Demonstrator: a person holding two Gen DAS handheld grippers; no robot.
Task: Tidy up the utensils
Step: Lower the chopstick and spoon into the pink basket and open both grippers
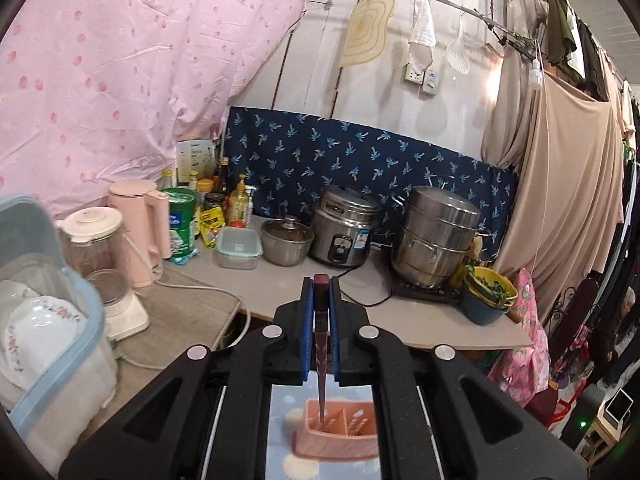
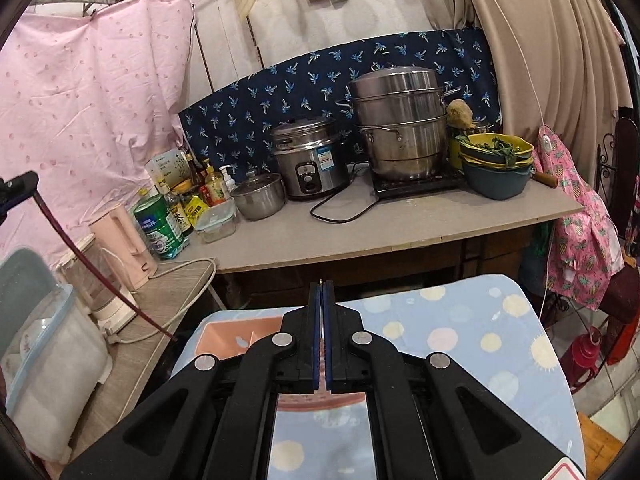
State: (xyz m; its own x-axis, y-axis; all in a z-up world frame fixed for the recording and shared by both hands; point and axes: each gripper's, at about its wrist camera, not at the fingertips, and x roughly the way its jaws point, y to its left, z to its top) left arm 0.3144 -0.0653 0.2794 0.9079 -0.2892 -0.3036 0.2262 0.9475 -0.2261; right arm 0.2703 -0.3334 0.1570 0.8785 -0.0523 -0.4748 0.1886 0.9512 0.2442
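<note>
My left gripper (image 1: 321, 282) clamps a dark chopstick (image 1: 321, 364) above the pink holder (image 1: 340, 440); next, lower and release; right gripper (image 2: 322, 285) closed, seemingly empty

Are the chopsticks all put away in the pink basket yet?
Not yet. The left gripper holds a dark red chopstick, tip pointing down over the pink utensil holder, not yet dropped in. The right gripper is shut; something tiny pokes from its tip, too small to name. Nothing clearly stands in the holder yet.
</note>
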